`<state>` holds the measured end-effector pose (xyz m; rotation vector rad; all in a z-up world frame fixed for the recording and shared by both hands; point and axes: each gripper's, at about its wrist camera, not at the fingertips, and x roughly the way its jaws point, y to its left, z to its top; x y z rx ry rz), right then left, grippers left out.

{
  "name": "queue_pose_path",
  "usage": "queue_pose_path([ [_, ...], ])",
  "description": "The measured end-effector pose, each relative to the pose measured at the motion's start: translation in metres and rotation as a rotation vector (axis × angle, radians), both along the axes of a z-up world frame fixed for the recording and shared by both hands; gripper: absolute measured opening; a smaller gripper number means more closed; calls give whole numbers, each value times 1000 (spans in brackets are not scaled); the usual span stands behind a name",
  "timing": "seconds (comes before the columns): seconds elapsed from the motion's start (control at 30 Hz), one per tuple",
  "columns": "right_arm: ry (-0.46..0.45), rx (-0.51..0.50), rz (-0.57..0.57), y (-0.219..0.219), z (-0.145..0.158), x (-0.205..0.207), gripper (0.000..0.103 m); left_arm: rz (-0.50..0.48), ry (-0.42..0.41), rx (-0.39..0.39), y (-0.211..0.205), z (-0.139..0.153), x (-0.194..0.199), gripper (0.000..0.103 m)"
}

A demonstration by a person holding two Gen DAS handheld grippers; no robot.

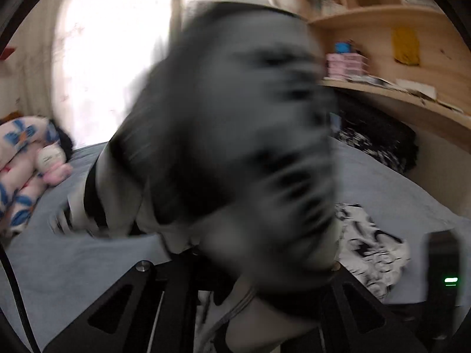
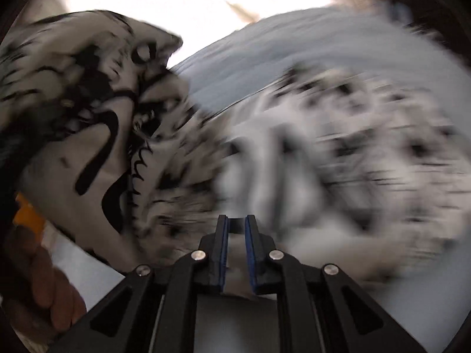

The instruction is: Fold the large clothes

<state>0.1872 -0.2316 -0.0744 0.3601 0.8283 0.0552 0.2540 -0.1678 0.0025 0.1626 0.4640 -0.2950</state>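
both claws pinched on the black-and-white garment (image 2: 97, 123): left claw (image 1: 235, 303), right claw (image 2: 235, 226); i should lift evenly, keeping the cloth taut over the bed (image 1: 88, 259).

A: Right gripper (image 2: 236, 225)?
B: Jaws nearly together, a narrow gap between the blue pads; a hand (image 2: 35, 276) shows low on its left.
A: Left gripper?
B: Fingertips hidden behind blur; jaws closed.

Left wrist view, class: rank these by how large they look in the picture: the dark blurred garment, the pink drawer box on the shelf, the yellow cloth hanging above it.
1. Dark garment, though nearness to the camera inflates it.
2. Pink drawer box and yellow cloth: too alike to rank.
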Motion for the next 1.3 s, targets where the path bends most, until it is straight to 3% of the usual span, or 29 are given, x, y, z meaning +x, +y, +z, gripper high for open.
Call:
queue_pose_path([
  [0.13,17,-65,-201,-68,2,-37,12,-118,48,55,-81,-31,12,11],
  [0.23,67,-66,-285,-102,-8,-49,12,-140,157,223,-138,-87,25,12],
  [0.3,96,-58,-310,-115,-14,-56,12,-123,199,326,-156,-121,30,12],
  [0.4,102,-20,-302,-123,-20,-59,12,-128,177,338,-156,-128,27,17],
  [0.57,83,8,-279,-129,-22,-53,12,-183,292,235,-137,-104,35,33],
  [0.63,66,19,-266,-130,-13,-42,12,-216,336,182,-131,-94,29,61],
  [0.7,48,41,-246,-131,-5,-36,12,-233,371,133,-122,-87,19,72],
  [0.73,40,54,-241,-132,-2,-35,14,-252,395,107,-116,-83,15,73],
  [0.8,15,91,-240,-132,6,-36,36,-262,404,102,-110,-82,3,73],
  [0.9,-30,151,-228,-133,19,-36,56,-263,364,70,-89,-66,-17,73],
  [1.0,-22,200,-192,-132,21,-24,60,-214,306,-10,-63,-47,-30,75],
  [1.13,42,196,-158,-127,12,2,61,-72,248,-114,-14,-34,-18,76],
  [1.3,123,178,-167,-120,-9,25,61,122,335,-183,35,-52,25,75],
])
